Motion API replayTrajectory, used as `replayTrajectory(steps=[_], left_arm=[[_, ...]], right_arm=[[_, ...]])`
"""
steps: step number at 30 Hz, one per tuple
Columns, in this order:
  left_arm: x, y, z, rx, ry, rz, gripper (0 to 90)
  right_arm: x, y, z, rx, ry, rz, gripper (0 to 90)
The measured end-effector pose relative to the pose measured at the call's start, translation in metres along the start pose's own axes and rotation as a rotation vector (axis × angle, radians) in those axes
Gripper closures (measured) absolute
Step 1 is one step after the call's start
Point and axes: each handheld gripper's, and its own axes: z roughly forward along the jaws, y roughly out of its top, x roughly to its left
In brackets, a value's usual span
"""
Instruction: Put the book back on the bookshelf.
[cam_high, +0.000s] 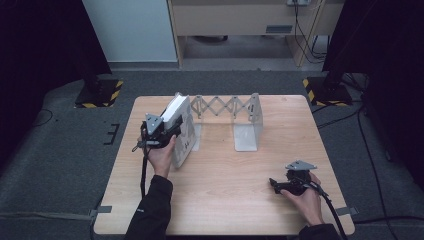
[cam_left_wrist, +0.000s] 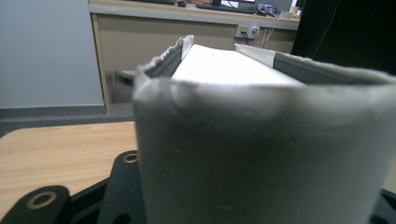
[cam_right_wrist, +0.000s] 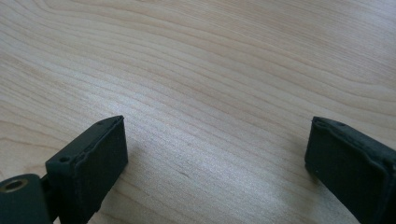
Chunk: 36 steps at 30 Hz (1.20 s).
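Observation:
A white book (cam_high: 182, 134) stands tilted on edge at the table's left, just left of a white expanding book rack (cam_high: 248, 120). My left gripper (cam_high: 170, 132) is shut on the book from its near-left side, close to the top. In the left gripper view the book's pale spine (cam_left_wrist: 261, 154) looms very close, with the white page block above it. My right gripper (cam_high: 274, 184) rests low at the front right of the table, apart from the book and rack. Its jaws stand wide open over bare wood (cam_right_wrist: 215, 154), with nothing between the fingers (cam_right_wrist: 93, 158).
The wooden table (cam_high: 225, 205) has free room across its middle and front. The rack's scissor lattice (cam_high: 222, 106) spans the back between two upright end plates. Beyond the table are dark stands with striped bases (cam_high: 100, 92) and a desk.

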Motion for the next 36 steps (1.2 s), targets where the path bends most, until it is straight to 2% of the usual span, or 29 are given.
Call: replayTrajectory(steps=[5, 11, 17, 22, 25, 29, 36], left_arm=[[-0.006, -0.008, 0.005, -0.027, 0.003, -0.007, 50.4], [-0.002, -0.018, -0.001, -0.037, -0.015, -0.006, 49.9], [-0.008, -0.022, -0.003, -0.046, -0.022, 0.028, 49.5], [-0.016, -0.022, 0.002, -0.061, 0.015, 0.023, 49.8], [-0.025, -0.021, 0.012, -0.06, 0.033, 0.039, 49.9], [-0.033, -0.02, 0.021, -0.063, 0.068, 0.037, 49.8], [-0.032, -0.02, 0.024, -0.062, 0.06, 0.035, 48.8]], right_arm=[[0.0, 0.0, 0.0, 0.0, 0.0, -0.001, 6.1], [0.0, 0.0, 0.0, 0.0, 0.0, -0.001, 6.1], [0.0, 0.0, 0.0, 0.0, 0.0, -0.001, 6.1], [0.0, 0.0, 0.0, 0.0, 0.0, -0.001, 6.1], [0.0, 0.0, 0.0, 0.0, 0.0, -0.001, 6.1], [0.0, 0.0, 0.0, 0.0, 0.0, -0.001, 6.1], [0.0, 0.0, 0.0, 0.001, 0.001, -0.003, 6.1]])
